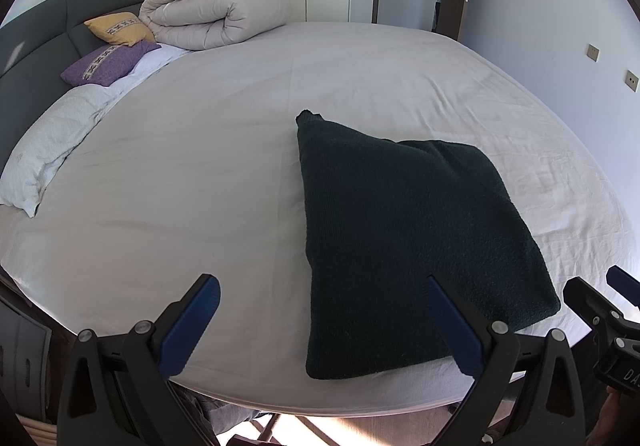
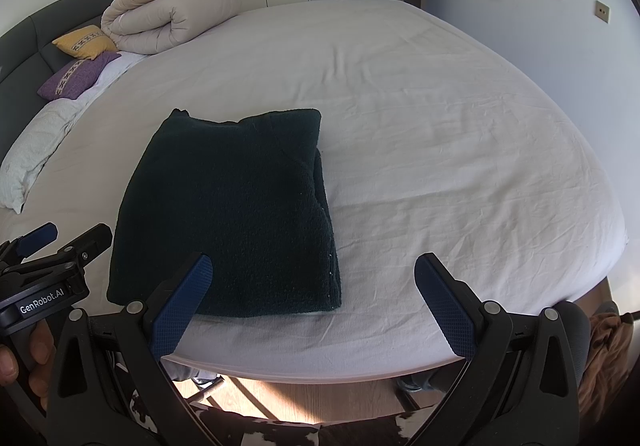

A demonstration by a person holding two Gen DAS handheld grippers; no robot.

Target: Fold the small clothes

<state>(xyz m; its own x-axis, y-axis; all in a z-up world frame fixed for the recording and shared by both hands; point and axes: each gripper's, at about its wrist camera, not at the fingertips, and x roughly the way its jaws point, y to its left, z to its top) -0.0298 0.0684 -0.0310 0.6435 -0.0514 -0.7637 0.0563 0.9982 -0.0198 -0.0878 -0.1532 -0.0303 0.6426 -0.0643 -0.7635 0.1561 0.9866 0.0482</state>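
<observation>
A dark green knitted garment (image 1: 404, 246) (image 2: 236, 214) lies folded into a thick rectangle on the white bed sheet (image 1: 200, 174) (image 2: 440, 150), near the bed's front edge. My left gripper (image 1: 322, 284) hovers open at that edge, its right finger over the garment's near corner, nothing between the blue pads. My right gripper (image 2: 312, 266) is open too, held above the bed edge just right of the garment's near right corner. Each gripper shows at the side of the other's view: the right gripper (image 1: 600, 298), the left gripper (image 2: 60, 238).
A rolled beige duvet (image 1: 216, 14) (image 2: 168, 18), a yellow cushion (image 1: 120, 28) and a purple cushion (image 1: 108, 62) lie at the headboard end, with a white pillow (image 1: 52, 142) on the left. A wall with sockets (image 2: 600, 10) runs along the right. Wooden floor (image 2: 320, 398) shows below the bed edge.
</observation>
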